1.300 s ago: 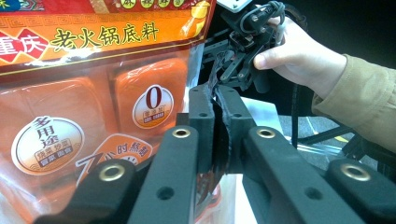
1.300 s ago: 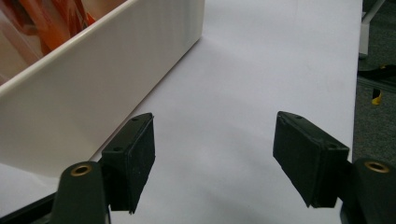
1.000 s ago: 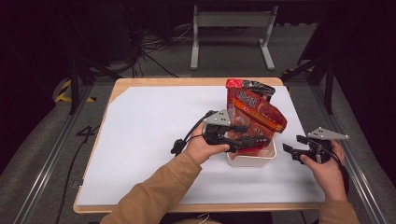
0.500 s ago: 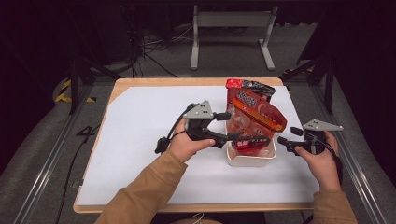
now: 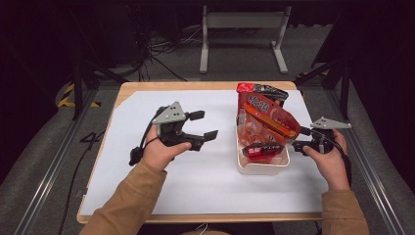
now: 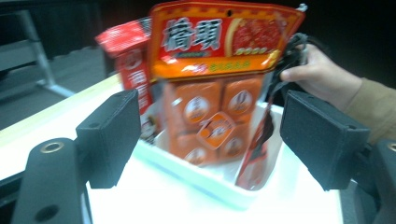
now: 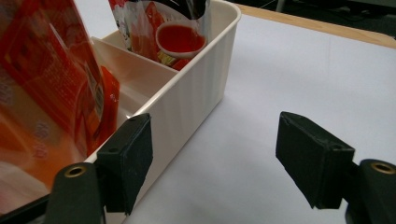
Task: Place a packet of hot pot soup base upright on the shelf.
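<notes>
Brightly and evenly lit from above on the white bench (image 5: 205, 186), with only faint soft shadows under the hands, yet dark all around, the floor and far frame sunk in gloom. Smeared with motion blur across the left gripper view, the orange packet (image 6: 219, 70) soft-edged and the white surface blown out to glare near the bottom. Sharper in the right gripper view on the ribbed white tub (image 7: 196, 98), though out of focus up close at the red packet (image 7: 46, 93).
</notes>
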The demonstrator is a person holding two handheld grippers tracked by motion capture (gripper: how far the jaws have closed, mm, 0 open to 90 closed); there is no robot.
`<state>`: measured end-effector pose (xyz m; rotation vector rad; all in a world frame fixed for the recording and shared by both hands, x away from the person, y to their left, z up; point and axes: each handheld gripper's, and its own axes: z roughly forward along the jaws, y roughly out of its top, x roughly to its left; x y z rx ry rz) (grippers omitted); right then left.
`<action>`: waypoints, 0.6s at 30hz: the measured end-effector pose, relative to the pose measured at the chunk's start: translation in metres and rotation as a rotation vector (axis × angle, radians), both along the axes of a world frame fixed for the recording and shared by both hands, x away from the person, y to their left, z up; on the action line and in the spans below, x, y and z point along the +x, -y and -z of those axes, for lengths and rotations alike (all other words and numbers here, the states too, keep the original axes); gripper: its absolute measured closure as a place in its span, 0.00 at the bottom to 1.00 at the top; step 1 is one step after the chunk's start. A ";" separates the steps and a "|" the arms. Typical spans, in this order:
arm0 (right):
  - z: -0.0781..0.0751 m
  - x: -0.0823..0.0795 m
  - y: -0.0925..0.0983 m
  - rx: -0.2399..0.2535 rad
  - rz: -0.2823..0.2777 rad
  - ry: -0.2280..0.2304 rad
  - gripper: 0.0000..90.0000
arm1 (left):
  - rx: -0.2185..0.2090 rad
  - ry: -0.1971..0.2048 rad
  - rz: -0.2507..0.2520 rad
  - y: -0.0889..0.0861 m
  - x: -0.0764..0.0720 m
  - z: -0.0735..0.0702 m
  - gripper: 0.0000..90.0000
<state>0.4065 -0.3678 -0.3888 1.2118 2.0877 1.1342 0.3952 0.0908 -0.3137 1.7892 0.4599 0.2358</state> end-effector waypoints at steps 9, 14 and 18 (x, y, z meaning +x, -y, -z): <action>0.003 0.001 0.004 -0.012 0.023 -0.010 0.30 | 0.027 -0.013 -0.106 -0.055 -0.004 0.013 0.22; 0.005 0.000 0.006 -0.012 0.028 -0.013 0.30 | 0.034 -0.019 -0.146 -0.078 -0.007 0.024 0.21; 0.007 -0.001 0.008 -0.013 0.035 -0.018 0.30 | 0.037 -0.029 -0.184 -0.098 -0.008 0.033 0.21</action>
